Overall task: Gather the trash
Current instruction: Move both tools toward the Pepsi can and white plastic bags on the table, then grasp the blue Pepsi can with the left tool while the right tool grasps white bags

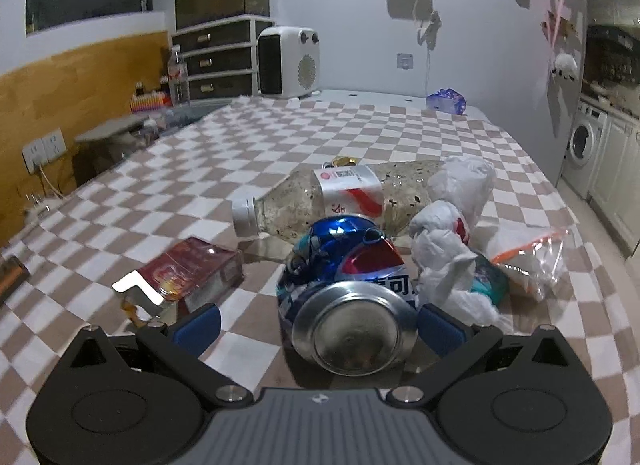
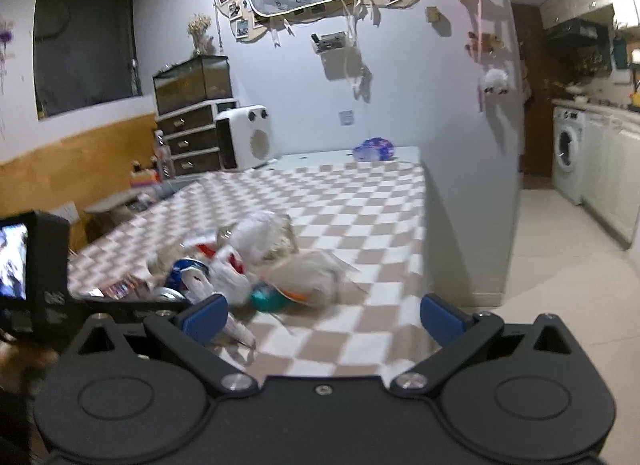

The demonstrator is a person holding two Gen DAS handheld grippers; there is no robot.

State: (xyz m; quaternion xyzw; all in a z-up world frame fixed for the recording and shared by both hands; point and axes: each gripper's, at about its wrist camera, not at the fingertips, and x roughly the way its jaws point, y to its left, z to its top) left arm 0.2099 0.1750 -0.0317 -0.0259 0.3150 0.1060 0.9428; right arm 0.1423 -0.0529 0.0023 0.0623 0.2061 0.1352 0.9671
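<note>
A: Left wrist view?
B: Left gripper [image 1: 318, 325] fingers [image 1: 198, 323] spread apart, crushed blue can [image 1: 346, 301] lying between them on the checkered table [image 1: 280, 137], right finger looks just touching it. Plastic bottle [image 1: 344, 197] at 12 o'clock of the can, white crumpled bags [image 1: 448, 249] at 2, red pack [image 1: 188, 277] at 9.
A: Right wrist view?
B: Right gripper [image 2: 322, 317] fingers apart, nothing between. Blurry trash pile [image 2: 256, 265] at 11 o'clock.
</note>
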